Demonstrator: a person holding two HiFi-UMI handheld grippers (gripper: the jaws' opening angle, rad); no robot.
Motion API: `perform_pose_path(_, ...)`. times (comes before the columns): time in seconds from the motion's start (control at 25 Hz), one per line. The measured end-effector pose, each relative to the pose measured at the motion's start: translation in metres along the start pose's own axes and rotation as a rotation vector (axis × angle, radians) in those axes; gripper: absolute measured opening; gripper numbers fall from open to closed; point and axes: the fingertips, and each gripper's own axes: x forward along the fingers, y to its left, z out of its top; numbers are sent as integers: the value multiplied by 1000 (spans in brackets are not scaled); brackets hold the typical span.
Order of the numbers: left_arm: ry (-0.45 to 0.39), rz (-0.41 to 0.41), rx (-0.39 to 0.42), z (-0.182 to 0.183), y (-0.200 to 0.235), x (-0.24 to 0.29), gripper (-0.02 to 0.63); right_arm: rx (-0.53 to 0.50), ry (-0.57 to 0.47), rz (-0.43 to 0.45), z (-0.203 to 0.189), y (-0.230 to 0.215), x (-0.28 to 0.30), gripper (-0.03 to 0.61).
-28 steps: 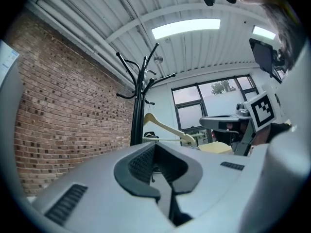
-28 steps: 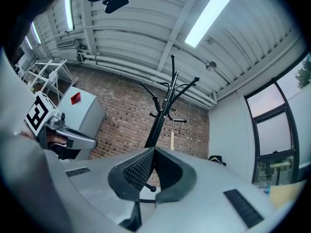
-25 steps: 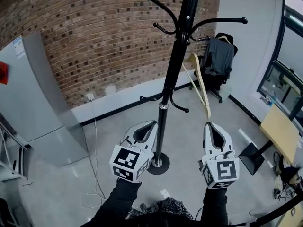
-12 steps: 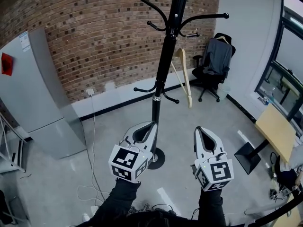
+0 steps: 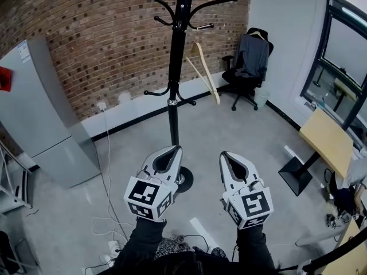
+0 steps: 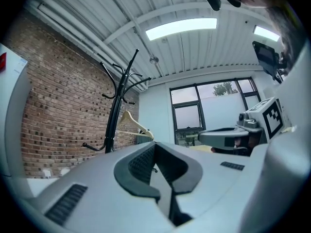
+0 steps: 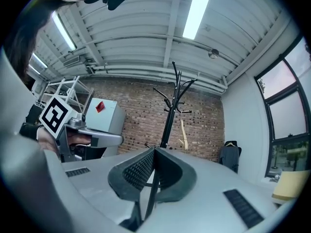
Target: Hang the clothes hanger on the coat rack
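Observation:
A black coat rack stands on a round base before the brick wall. A pale wooden hanger hangs from one of its upper right hooks. Both grippers are held level, side by side, short of the rack and apart from it. My left gripper is shut with nothing in it, its tip near the rack's base in the head view. My right gripper is shut and empty too. The left gripper view shows the rack and hanger past its closed jaws; the right gripper view shows rack and hanger ahead.
A grey cabinet stands at the left wall. An office chair with a dark jacket sits in the far right corner. A wooden table is at the right by the windows. Cables trail over the floor at the left.
Both grippers have drawn back from the rack and sunk a little. In the head view the rack and hanger now look farther off and more to the left. The hanger stays on its hook.

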Motion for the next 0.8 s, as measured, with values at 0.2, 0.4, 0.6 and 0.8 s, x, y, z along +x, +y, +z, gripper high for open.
perform_pose_path(0.2, -3, 16, -3, 1, -18, -7, 3, 7, 6, -2, -2, -7, -20, 9)
perform_pose_path(0.4, 0, 35, -7, 2, -24, -13, 3, -11, 25, -18, -2, -10, -31, 9)
perform_pose_path(0.6, 4, 42, -9, 0, -24, -18, 3, 2, 24, -11, -2, -8, -34, 9)
perform_pose_path(0.8, 7, 42, -9, -1, -22, -20, 3, -27, 41, -33, -5, -9, -34, 9)
